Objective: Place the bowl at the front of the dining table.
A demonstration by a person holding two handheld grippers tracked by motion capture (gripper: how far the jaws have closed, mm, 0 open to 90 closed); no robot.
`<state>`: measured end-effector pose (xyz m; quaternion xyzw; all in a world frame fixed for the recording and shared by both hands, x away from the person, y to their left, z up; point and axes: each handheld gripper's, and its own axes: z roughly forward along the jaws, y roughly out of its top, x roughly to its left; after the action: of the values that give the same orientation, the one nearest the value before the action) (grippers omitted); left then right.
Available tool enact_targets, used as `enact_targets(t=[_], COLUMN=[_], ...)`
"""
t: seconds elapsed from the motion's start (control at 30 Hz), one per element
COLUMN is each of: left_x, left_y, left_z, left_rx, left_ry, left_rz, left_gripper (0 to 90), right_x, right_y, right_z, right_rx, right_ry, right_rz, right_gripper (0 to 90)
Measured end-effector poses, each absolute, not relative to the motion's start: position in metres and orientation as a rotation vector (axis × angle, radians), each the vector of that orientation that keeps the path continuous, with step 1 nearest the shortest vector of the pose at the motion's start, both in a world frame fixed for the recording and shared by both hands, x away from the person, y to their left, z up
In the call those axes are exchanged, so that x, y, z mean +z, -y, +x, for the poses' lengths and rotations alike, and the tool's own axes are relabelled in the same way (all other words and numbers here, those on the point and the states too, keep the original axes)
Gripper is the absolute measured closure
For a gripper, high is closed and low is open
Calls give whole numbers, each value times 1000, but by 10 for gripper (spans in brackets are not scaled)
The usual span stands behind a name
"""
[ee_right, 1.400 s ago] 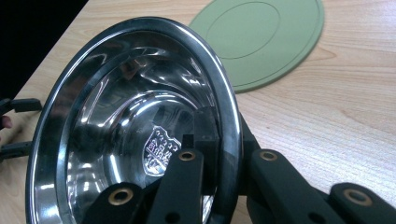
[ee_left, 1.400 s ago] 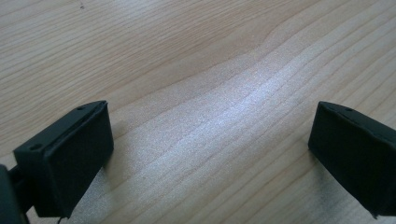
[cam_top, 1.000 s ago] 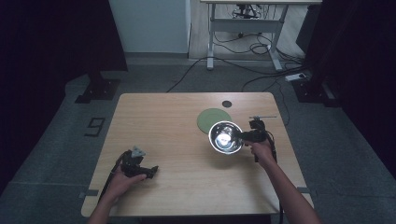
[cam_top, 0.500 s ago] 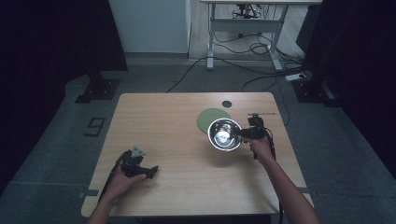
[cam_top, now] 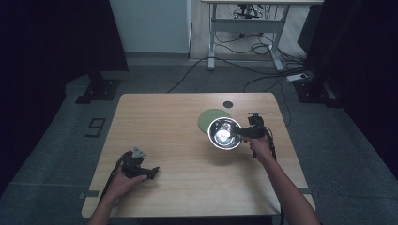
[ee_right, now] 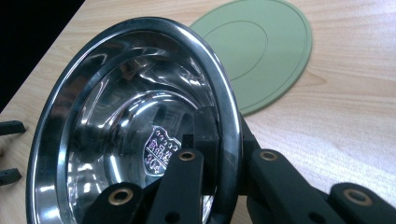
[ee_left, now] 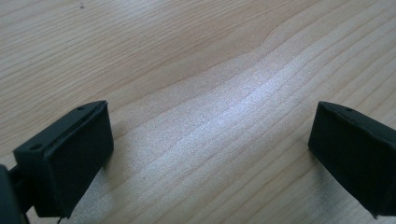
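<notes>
A: Where is the bowl (cam_top: 224, 133)?

B: Held over the table (cam_top: 164, 122), just on the near side of the green mat (cam_top: 211, 117). In the high view its rim overlaps the mat's near edge. In the right gripper view the bowl (ee_right: 135, 121) is tilted up on edge with its shiny inside facing the camera, and the mat (ee_right: 261, 51) lies flat behind it.

A: What has hold of it?

B: The right gripper (cam_top: 247, 132). Its jaws are pinched on the bowl's rim on the side away from the mat's centre, one jaw inside the bowl and one outside, as the right gripper view shows (ee_right: 219, 158). There is a small stamped mark on the bowl's bottom; I cannot read it.

A: And the left gripper (cam_top: 149, 171)?

B: Well apart from the mat, towards the table's near left corner, low over the wood. In its own view (ee_left: 210, 149) the jaws stand spread wide with bare wood between them.

A: Anything else near the mat?

B: A small dark disc (cam_top: 228, 104) on the table just beyond it.
</notes>
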<state>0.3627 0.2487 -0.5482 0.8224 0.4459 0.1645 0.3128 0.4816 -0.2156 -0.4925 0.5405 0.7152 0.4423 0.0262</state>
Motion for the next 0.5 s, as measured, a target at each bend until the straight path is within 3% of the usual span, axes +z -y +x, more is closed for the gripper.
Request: enact_targets(t=[0.5], left_x=[-548], left_y=[-249], left_z=[363], left_rx=[434], left_ry=[-1176], left_rz=[2169], left_gripper=[1], right_x=[-496], right_y=[215], right_z=[494], right_rx=[1377], right_ry=[-2159], right_rz=[1697], right_gripper=[863])
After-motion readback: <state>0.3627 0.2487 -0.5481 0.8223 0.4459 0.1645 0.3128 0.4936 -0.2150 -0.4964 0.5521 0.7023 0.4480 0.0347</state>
